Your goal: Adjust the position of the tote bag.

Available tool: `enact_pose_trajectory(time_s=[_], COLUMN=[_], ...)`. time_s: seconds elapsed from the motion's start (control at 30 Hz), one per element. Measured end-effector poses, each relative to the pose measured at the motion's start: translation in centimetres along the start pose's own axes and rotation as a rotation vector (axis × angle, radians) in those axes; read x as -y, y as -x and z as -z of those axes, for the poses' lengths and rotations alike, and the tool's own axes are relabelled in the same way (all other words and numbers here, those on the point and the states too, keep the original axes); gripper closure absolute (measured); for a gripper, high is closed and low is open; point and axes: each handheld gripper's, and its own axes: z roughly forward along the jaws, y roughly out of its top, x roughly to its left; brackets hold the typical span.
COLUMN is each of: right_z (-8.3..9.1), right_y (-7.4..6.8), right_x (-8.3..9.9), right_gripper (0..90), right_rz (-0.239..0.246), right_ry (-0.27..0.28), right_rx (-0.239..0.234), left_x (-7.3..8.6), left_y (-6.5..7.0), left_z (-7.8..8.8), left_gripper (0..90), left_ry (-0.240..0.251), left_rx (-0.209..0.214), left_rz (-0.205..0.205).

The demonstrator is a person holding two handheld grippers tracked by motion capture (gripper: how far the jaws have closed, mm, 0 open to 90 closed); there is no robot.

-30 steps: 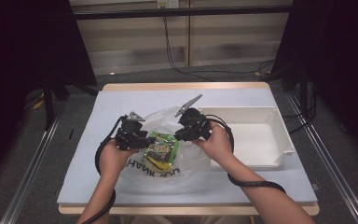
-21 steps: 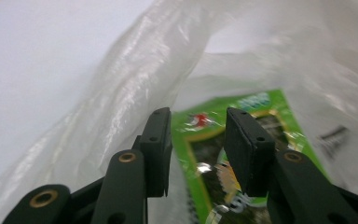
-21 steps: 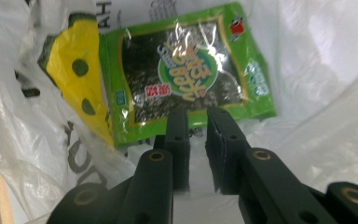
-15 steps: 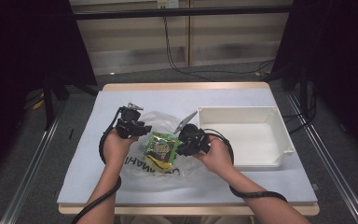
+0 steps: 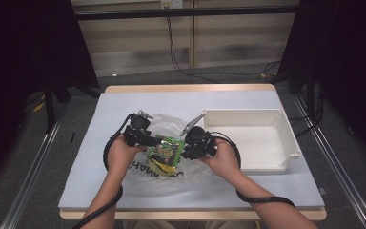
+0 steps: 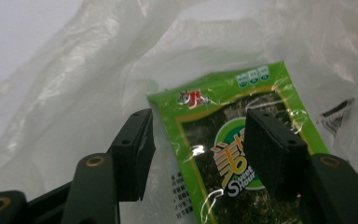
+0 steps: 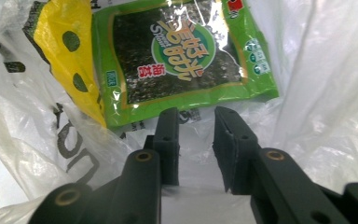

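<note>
Observed from the high view: a green seaweed snack packet [image 5: 165,149] lies flat near the middle of the white-covered table [image 5: 124,102], on top of a clear plastic bag [image 5: 169,125] spread beneath it. A yellow packet [image 5: 164,167] sits partly under the green one, protruding at its 6 o'clock edge.

Left gripper [image 5: 145,139]: positioned at the packet's 9 o'clock side, just beside it. In the left gripper view its jaws stand apart, having just been opening, with the left edge of the seaweed snack packet [image 6: 235,140] lying under the gap; the pads do not press on it. State: released. Crumpled plastic bag [image 6: 74,93] film surrounds the jaws.

Right gripper [image 5: 187,151]: positioned at the packet's 3 o'clock side. In the right gripper view its jaws are narrowly parted, having just been opening, with a gap between the pads; plastic bag [image 7: 335,93] film lies under them, and whether any film is caught cannot be told. The seaweed snack packet [image 7: 182,51] lies just beyond the tips at 12 o'clock, not between them; the yellow packet [image 7: 70,51] is at 10 o'clock. State: released.

A white plastic bin [image 5: 286,129] stands on the table at 3 o'clock of the right hand [image 5: 226,160], near but apart from it. The left hand [image 5: 121,152] holds its gripper from 7 o'clock.
</note>
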Motion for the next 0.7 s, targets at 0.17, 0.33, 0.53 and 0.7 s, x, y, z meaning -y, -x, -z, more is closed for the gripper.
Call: enact_pose_trajectory(time_s=[0.17,0.33,0.53,0.7], right_z=[0.0,0.1,0.2,0.1], right_y=[0.1,0.2,0.3,0.3], right_x=[0.0,0.0,0.0,0.0], right_gripper=[68.9,68.0,67.6,67.5], right_rz=[-0.012,-0.008,-0.012,-0.013], right_ry=[-0.001,0.001,0.005,0.003], right_rx=[0.003,0.002,0.002,0.003], left_x=[0.5,0.2,-0.2,0.4], left_y=[-0.1,0.4,0.9,0.8], left_z=[-1.3,-0.5,0.6,0.1], left_gripper=[42.4,41.4,43.8,45.6], left_ry=[-0.071,0.004,0.003,-0.014], left_rx=[0.014,0.03,0.048,0.066], left_rz=[0.0,0.008,-0.006,0.004])
